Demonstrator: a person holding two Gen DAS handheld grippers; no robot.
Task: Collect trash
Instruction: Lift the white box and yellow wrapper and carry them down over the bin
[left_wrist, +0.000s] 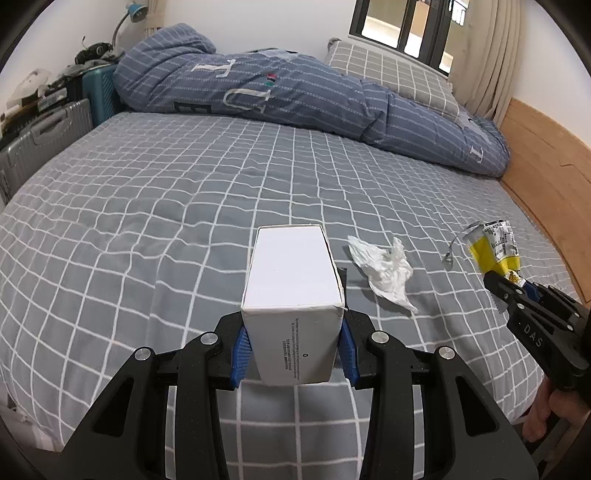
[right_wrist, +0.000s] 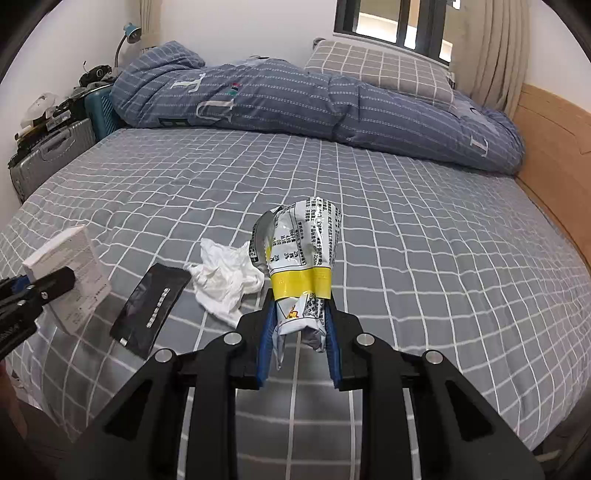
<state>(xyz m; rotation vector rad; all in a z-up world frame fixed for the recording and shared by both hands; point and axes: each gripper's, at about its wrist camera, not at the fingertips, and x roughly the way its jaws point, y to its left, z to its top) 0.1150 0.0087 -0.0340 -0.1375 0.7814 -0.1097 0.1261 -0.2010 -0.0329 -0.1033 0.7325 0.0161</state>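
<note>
Grey checked bedsheet (left_wrist: 166, 192) fills both views, with a folded blue quilt (left_wrist: 295, 96) across the far side. I judge the job about half done: my left gripper (left_wrist: 294, 345) is clamped on a white box (left_wrist: 293, 280), its pads nearly together against the box's sides, and my right gripper (right_wrist: 300, 343) pinches the crumpled tail of a yellow-banded snack wrapper (right_wrist: 301, 251); both items look lifted clear of the sheet. Left to collect: a crumpled white tissue (right_wrist: 225, 280) and a black sachet (right_wrist: 151, 306), lying at about ten and nine o'clock from the wrapper in the right wrist view. I see no bin. Both grippers point forward and down toward the mattress, right one at three o'clock of the left.
</note>
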